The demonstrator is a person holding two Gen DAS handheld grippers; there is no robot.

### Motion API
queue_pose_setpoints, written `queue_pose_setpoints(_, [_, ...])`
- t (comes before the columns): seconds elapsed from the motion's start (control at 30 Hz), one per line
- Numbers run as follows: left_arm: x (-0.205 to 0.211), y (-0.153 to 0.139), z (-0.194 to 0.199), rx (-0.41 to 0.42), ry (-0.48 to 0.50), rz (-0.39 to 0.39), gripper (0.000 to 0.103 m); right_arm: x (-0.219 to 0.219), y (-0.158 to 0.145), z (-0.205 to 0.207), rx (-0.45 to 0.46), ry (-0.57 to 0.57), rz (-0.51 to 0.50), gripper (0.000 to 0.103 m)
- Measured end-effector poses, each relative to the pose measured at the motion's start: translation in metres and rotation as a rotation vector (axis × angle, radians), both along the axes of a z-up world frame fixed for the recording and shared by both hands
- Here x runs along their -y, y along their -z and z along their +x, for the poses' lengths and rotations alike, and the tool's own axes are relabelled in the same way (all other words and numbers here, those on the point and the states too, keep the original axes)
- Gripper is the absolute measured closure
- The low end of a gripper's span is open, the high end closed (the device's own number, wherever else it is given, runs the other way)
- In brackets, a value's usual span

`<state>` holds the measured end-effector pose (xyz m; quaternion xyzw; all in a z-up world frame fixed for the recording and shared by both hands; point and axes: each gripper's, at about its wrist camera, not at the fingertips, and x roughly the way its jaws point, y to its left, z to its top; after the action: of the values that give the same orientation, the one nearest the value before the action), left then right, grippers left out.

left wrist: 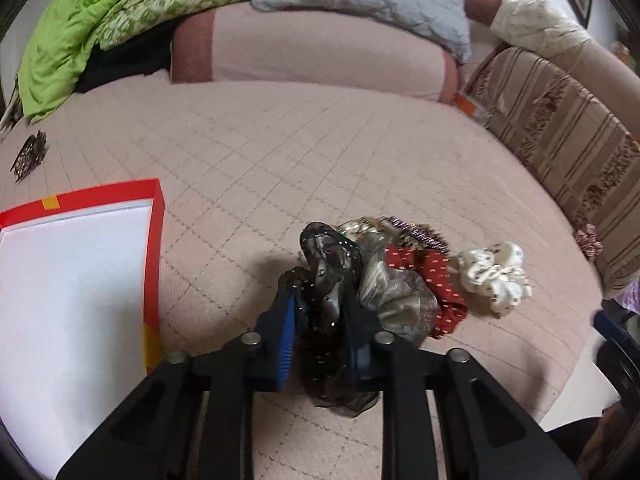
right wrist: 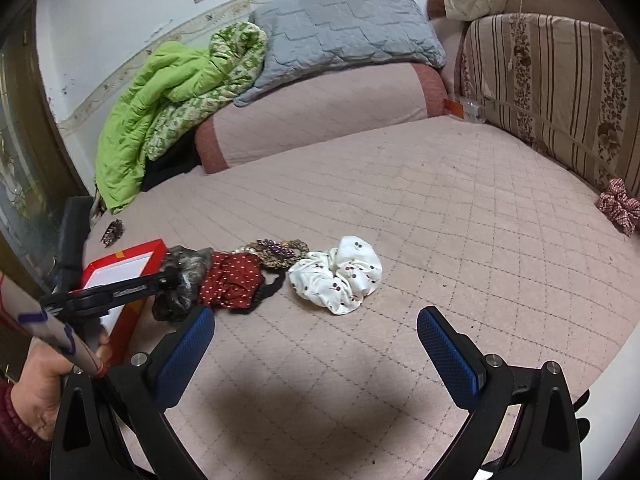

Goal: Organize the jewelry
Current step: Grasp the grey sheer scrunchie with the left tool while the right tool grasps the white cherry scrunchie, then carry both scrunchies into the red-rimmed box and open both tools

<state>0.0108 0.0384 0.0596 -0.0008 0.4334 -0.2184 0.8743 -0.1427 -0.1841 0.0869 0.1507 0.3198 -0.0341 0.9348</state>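
Note:
My left gripper [left wrist: 320,300] is shut on a dark sheer scrunchie with small dots [left wrist: 328,264], held just above the pink quilted bed; it also shows in the right wrist view [right wrist: 182,280]. Beside it lie a grey scrunchie [left wrist: 396,292], a red dotted scrunchie [left wrist: 436,276] [right wrist: 232,280], a white cherry-print scrunchie [left wrist: 496,276] [right wrist: 340,276] and a beaded piece [right wrist: 282,252]. A red box with a white inside [left wrist: 154,248] [right wrist: 120,264] lies to the left. My right gripper [right wrist: 316,332] is open and empty, above the bed in front of the pile.
A dark lacy piece [left wrist: 30,156] [right wrist: 112,232] lies at the far left of the bed. A checked pink scrunchie [right wrist: 620,206] rests against the striped cushion [right wrist: 560,92] on the right. A green quilt [right wrist: 160,96], a grey pillow [right wrist: 344,28] and a pink bolster [right wrist: 320,112] line the back.

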Motion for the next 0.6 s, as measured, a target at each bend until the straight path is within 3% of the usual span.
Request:
queue_pose_setpoints(0.23, [-0.01, -0.023, -0.022, 0.099, 0.023, -0.05, 0.084, 0.031, 0.013, 0.044, -0.07, 0.079, 0.051, 0.001])
queue_pose_setpoints(0.37, [-0.019, -0.037, -0.028, 0.156, 0.014, -0.072, 0.084, 0.038, 0.02, 0.072, -0.099, 0.104, 0.048, 0.009])
queue_pose_setpoints(0.5, [-0.03, -0.041, -0.03, 0.178, -0.005, -0.072, 0.084, 0.038, 0.038, 0.094, -0.189, 0.111, 0.051, 0.031])
queue_pose_setpoints(0.57, [-0.037, -0.042, -0.028, 0.185, -0.02, -0.071, 0.084, 0.037, 0.047, 0.1, -0.237, 0.126, 0.049, 0.049])
queue_pose_setpoints(0.6, [-0.041, -0.042, -0.029, 0.188, -0.027, -0.074, 0.084, 0.039, 0.053, 0.103, -0.258, 0.122, 0.085, 0.065])
